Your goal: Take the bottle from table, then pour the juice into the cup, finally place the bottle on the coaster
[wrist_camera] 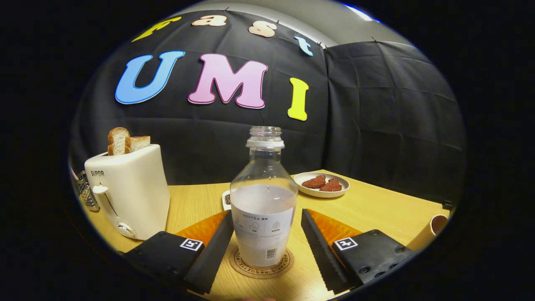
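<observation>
A clear uncapped bottle (pixel 263 200), about half full of pale milky juice, stands upright on a round brown coaster (pixel 261 264) on the wooden table (pixel 376 213). My gripper (pixel 267 238) is open, one finger on each side of the bottle's lower body, with a small gap between each pad and the bottle. The left finger (pixel 215 246) and the right finger (pixel 319 246) both sit low over the table. A beige cup (pixel 430 234) shows in part beyond the right finger, at the table's right side.
A white toaster (pixel 129 192) with bread slices in its slots stands to the left of the left finger. Behind the bottle to the right sits a white plate (pixel 322 184) with brown food pieces. A small white item (pixel 226 200) lies just behind the bottle.
</observation>
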`<state>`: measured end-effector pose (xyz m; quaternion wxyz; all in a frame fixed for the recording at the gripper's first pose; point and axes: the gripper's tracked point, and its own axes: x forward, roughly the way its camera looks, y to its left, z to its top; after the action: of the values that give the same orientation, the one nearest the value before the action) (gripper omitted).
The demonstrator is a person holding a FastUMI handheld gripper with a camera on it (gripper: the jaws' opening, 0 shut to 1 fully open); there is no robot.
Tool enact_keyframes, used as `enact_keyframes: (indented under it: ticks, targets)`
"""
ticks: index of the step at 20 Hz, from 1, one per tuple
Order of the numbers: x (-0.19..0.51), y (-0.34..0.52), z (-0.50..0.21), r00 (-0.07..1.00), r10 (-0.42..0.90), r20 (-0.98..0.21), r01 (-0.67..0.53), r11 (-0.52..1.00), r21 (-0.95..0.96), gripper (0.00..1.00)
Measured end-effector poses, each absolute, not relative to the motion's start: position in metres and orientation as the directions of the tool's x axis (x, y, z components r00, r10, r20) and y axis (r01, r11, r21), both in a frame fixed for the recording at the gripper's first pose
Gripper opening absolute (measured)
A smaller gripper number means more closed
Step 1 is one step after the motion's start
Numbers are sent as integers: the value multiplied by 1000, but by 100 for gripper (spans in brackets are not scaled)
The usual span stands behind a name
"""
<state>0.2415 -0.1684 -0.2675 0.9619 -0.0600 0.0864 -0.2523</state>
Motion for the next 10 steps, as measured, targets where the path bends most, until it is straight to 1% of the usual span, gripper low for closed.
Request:
enact_keyframes:
  ticks: [4, 10]
  targets:
    - [232, -165, -263, 865, -481, -145, 459, 874, -161, 97]
    - [206, -149, -257, 889, -425, -170, 397, 901, -173, 97]
